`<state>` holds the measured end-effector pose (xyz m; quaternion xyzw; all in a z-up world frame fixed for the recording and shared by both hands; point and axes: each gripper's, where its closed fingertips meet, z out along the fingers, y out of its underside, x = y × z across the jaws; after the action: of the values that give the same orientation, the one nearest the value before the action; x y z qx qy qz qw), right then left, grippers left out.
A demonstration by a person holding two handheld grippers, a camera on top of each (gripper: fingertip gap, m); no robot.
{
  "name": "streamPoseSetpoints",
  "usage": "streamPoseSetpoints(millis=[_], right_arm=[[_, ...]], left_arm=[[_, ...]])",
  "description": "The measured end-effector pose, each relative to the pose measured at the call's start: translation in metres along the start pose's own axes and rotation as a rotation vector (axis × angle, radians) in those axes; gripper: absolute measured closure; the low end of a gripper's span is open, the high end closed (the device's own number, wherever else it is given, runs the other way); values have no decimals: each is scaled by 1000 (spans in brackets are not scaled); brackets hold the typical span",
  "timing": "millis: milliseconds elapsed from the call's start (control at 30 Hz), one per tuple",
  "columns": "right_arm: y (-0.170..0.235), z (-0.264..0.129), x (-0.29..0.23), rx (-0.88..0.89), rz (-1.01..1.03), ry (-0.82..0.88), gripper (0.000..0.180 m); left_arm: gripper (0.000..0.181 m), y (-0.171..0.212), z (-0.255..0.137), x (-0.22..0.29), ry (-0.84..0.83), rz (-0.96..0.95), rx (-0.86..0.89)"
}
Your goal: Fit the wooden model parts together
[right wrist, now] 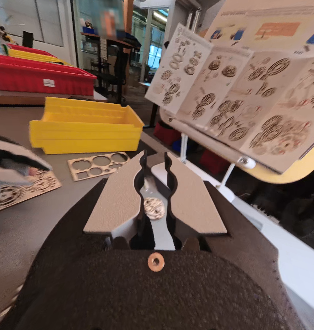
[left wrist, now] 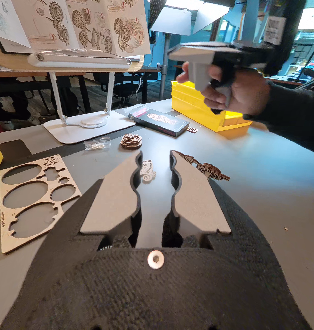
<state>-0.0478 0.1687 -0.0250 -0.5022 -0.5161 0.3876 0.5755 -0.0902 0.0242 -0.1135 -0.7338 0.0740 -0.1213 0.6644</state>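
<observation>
Hovering low over the grey tabletop [left wrist: 259,205], the left gripper [left wrist: 155,159] had its fingers parted with nothing between them. Beyond the tips lay a pale scrollwork wooden piece [left wrist: 148,170], flat and loose — probably the part it was lined up to pick. Just right of it, partly hidden by the right-hand finger, sat a dark gear assembly [left wrist: 211,170]. A round gear sub-assembly [left wrist: 131,141] rested farther off, with a small clear bag [left wrist: 97,144] to its left and a black kit box [left wrist: 161,122] beyond. On the near left lay a punched-out plywood sheet [left wrist: 35,200], most of its cutouts already emptied.

The right gripper [right wrist: 155,159], held aloft by a hand [left wrist: 232,92], also had its fingers apart and held nothing; the round sub-assembly [right wrist: 154,207] only showed through the gap, lying on the tabletop below. That view was blurred, so little more could be told of it.

The instruction sheets [left wrist: 92,23] stood clipped on a white tilted stand [left wrist: 84,125] at the far side, seemingly raised so the diagrams faced the worker.

The yellow bin [left wrist: 191,105] on the far right hid its inside from the left camera. Another yellow bin [right wrist: 84,125] in the right wrist view looked empty as far as could be seen, and the red bins [right wrist: 42,80] behind it did not show their contents.
</observation>
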Motion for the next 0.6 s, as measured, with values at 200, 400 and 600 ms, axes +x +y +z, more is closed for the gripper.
streamPoseSetpoints(millis=[200, 400, 600], right_arm=[[35, -65, -87, -103, 271, -97, 156], [57, -90, -105, -68, 298, 34, 153], [59, -96, -88, -11, 222, 93, 150]], left_arm=[[164, 4, 2, 9, 46, 4, -21], [163, 5, 3, 13, 49, 35, -26], [160, 2, 3, 15, 48, 61, -20]])
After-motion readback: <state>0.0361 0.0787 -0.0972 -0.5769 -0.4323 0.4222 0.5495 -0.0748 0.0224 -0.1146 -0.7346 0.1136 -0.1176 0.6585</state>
